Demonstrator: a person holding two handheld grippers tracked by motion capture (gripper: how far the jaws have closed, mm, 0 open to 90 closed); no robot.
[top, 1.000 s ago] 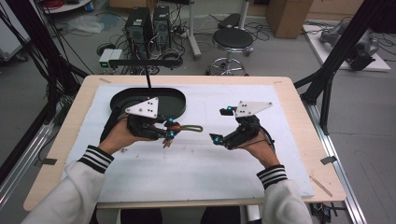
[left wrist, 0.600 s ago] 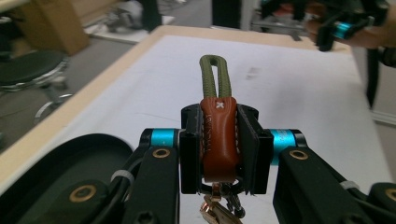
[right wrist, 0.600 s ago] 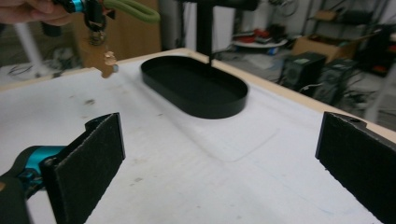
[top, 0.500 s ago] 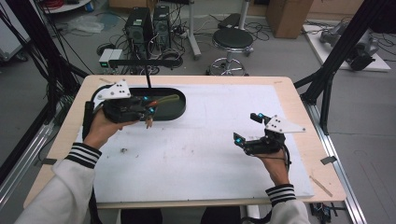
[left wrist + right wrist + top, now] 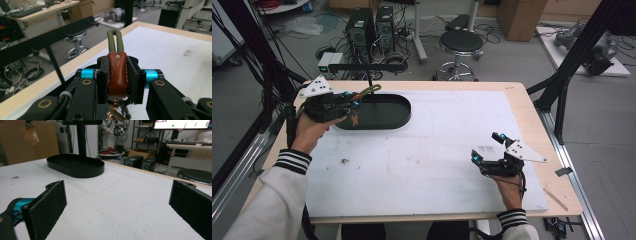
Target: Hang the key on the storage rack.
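The left gripper is clamped on a key fob — brown leather tab between the pads, green cord loop sticking up, small metal keys hanging below — held above the left end of the black tray. The right gripper rests low over the white mat near the table's right front, well apart from the tray — jaws spread wide, gripping nothing.

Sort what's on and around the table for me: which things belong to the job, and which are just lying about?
In the job:
left gripper, shut on the keychain
black oval tray with its stand

Lying about:
right gripper, open, holding nothing
stool
computer towers
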